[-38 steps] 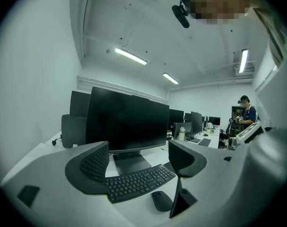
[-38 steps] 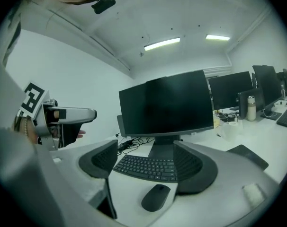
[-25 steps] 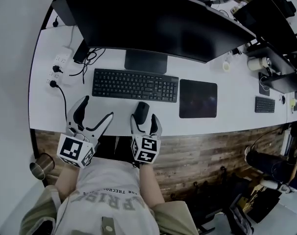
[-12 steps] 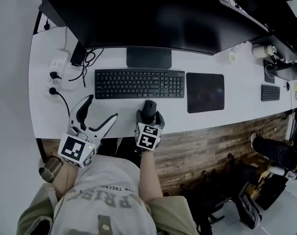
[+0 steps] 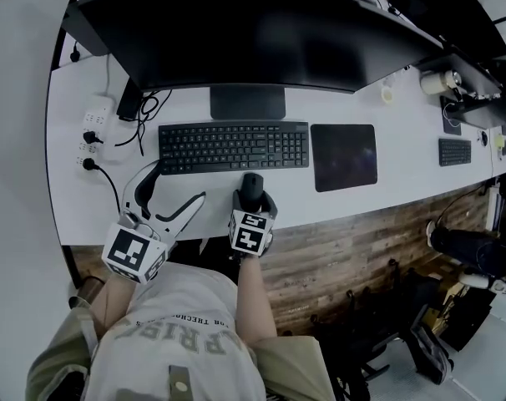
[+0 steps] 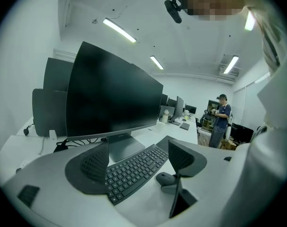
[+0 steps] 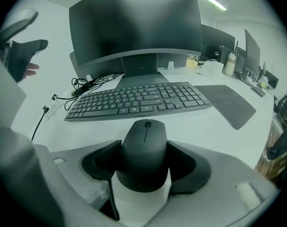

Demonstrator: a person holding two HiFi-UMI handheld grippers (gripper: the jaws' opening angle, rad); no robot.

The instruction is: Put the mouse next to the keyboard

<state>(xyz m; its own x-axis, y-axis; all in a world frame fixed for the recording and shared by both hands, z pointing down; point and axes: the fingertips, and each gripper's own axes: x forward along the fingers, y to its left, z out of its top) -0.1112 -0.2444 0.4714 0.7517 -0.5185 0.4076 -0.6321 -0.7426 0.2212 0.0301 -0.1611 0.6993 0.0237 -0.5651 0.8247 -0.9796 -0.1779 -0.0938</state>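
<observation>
Nearest the viewer, the right hand-held gripper (image 5: 253,198) tilts steeply down from the forearm, its marker cube turned up toward the head view. Its jaws have just been closing, and the mouse (image 7: 144,152) sits squarely between them with both pads against its flanks. It still rests on the white worktop (image 5: 387,199). The long axis of the mouse runs straight along the line the gripper points, with the scroll wheel at the far end, so the grasp takes it across its width. To the left, the left hand-held gripper (image 5: 177,185) is empty with its jaws spread wide. It points more nearly level toward the left part of the keyboard (image 5: 233,147), so the right hand is clearly the nearer to the mouse. Just beyond the mouse lies the keyboard's front edge, near but not touching. The dark mouse pad (image 5: 344,156) lies beside the keyboard's right end, and the monitor (image 5: 261,32) stands behind. We judge that the coming move carries the mouse rightward toward that end.
</observation>
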